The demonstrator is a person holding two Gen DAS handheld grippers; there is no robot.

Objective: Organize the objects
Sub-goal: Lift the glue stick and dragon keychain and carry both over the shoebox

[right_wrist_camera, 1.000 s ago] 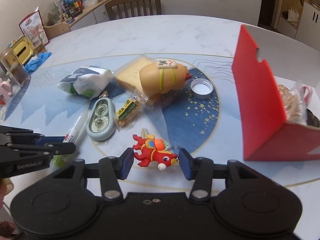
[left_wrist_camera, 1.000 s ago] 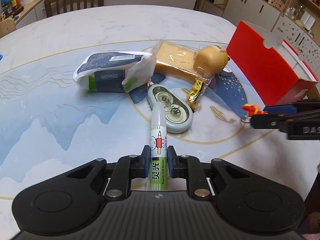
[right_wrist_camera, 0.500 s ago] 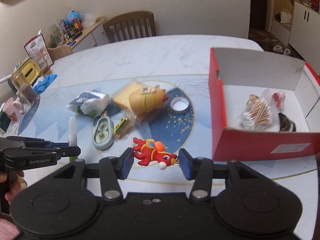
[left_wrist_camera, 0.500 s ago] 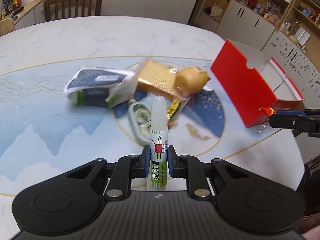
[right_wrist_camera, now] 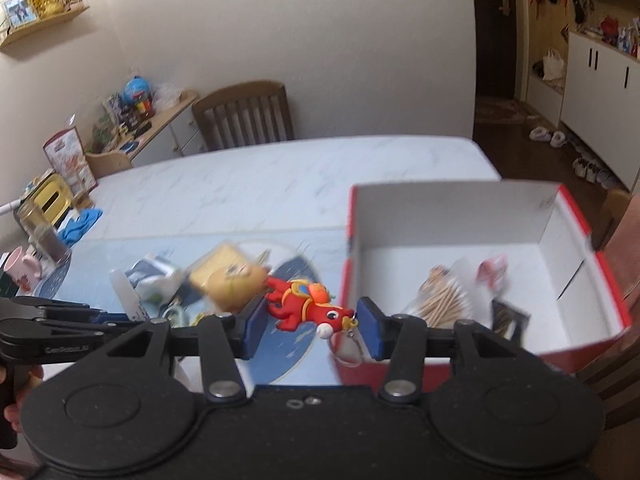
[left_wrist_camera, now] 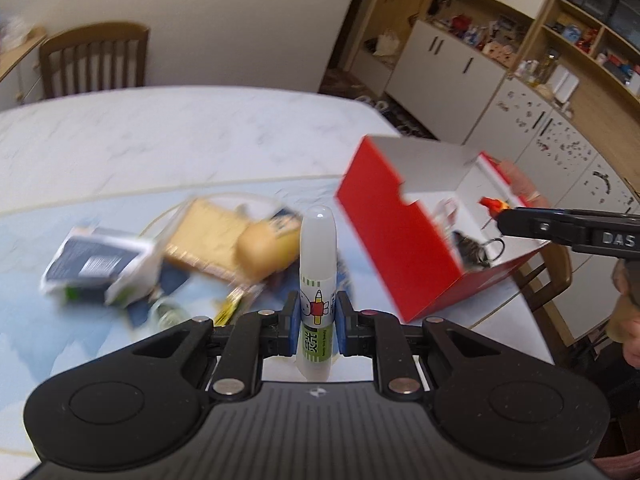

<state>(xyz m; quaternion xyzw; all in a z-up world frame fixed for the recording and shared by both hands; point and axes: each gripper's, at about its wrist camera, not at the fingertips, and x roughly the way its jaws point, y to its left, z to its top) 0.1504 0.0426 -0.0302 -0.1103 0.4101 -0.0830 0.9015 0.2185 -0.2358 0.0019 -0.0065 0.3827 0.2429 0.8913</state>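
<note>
My left gripper point(left_wrist_camera: 316, 316) is shut on a white glue stick point(left_wrist_camera: 317, 264) with a green label, held upright above the table. My right gripper point(right_wrist_camera: 310, 322) is shut on a red dragon keychain point(right_wrist_camera: 310, 306), held in the air by the near left corner of the red box point(right_wrist_camera: 460, 264). The box is open, white inside, and holds cotton swabs point(right_wrist_camera: 444, 296) and small items. In the left wrist view the box point(left_wrist_camera: 396, 232) is at the right, with the right gripper and the keychain point(left_wrist_camera: 492, 203) over it.
On the blue mat lie a dark-and-white packet point(left_wrist_camera: 96, 264), wrapped bread point(left_wrist_camera: 208, 232), a tan plush toy point(left_wrist_camera: 264, 248) and a tape dispenser point(left_wrist_camera: 168, 312). A wooden chair point(right_wrist_camera: 244, 114) stands behind the table. A pink mug point(right_wrist_camera: 26, 268) and jars stand far left.
Both grippers have risen well above the table with their objects. The right gripper has moved with the keychain towards the red box, whose inside now shows.
</note>
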